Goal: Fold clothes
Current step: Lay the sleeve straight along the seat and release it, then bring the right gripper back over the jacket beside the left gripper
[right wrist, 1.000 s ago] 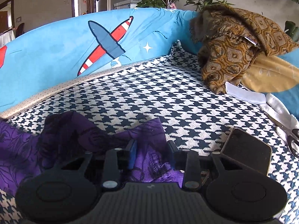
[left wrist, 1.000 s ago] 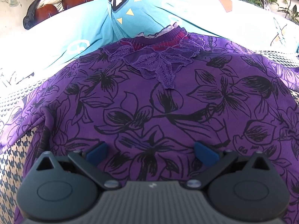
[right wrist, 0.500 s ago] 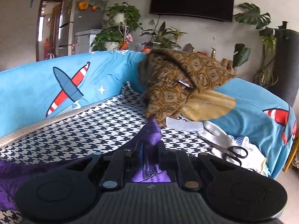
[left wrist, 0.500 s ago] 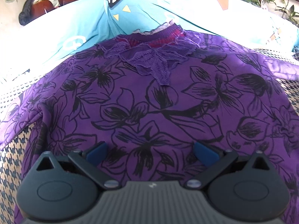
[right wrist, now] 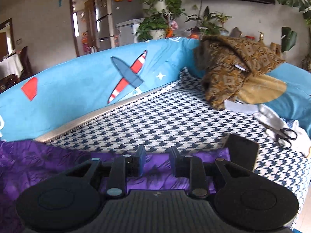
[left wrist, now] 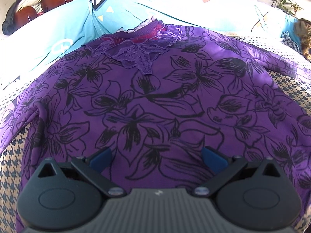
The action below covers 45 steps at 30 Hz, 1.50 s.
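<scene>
A purple top (left wrist: 155, 101) with black flower print lies spread flat on the houndstooth sofa seat (left wrist: 11, 155), its lace collar (left wrist: 136, 56) at the far side. My left gripper (left wrist: 157, 156) hovers open above the top's near hem, with nothing between its blue pads. In the right wrist view a purple sleeve (right wrist: 48, 161) lies flat across the seat under my right gripper (right wrist: 157, 160). Its fingers stand a little apart and the cloth lies below the gap, not pinched.
A blue sofa back (right wrist: 77, 97) with an aeroplane print runs behind the seat. A brown patterned cloth (right wrist: 233, 73) is heaped at the right end. A flat black slab (right wrist: 242, 153) and scissors (right wrist: 285, 136) lie to the right of the sleeve. Bare houndstooth seat (right wrist: 175, 120) stretches ahead.
My right gripper was shut on the sleeve and held it raised; it has since come down, its fingers have parted, and the sleeve lies flat. The left gripper has shifted only slightly.
</scene>
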Motion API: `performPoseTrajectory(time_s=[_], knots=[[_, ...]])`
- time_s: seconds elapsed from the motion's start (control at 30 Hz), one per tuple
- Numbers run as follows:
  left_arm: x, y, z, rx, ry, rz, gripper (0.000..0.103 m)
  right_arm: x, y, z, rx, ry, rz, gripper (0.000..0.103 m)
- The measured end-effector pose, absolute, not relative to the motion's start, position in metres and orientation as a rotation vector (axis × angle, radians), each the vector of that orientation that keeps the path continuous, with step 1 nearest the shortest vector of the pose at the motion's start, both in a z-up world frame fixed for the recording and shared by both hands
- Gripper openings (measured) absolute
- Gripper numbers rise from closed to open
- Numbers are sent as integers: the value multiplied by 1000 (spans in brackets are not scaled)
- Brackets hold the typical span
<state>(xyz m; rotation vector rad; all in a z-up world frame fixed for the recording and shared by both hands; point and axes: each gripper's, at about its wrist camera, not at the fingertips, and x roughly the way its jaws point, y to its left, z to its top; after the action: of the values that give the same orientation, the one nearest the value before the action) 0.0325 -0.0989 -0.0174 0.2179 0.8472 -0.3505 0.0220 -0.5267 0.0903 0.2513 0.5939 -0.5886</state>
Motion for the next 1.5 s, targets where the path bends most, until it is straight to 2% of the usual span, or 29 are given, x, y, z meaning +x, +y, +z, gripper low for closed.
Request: performPoseTrajectory(time_s=[0.17, 0.67, 1.13, 1.3, 1.5], knots=[[26, -93, -19, 181, 853, -353, 103, 31, -502, 80, 321, 649, -437, 34], [29, -92, -20, 161, 849, -344, 103, 76, -445, 63, 259, 690, -214, 42], [50, -88, -23, 102, 845, -306, 103, 146, -416, 52, 192, 628, -101, 56], [56, -85, -23, 74, 845, -296, 103, 172, -403, 50, 156, 603, -53, 68], [63, -79, -23, 39, 846, -264, 103, 200, -393, 46, 117, 598, -13, 71]])
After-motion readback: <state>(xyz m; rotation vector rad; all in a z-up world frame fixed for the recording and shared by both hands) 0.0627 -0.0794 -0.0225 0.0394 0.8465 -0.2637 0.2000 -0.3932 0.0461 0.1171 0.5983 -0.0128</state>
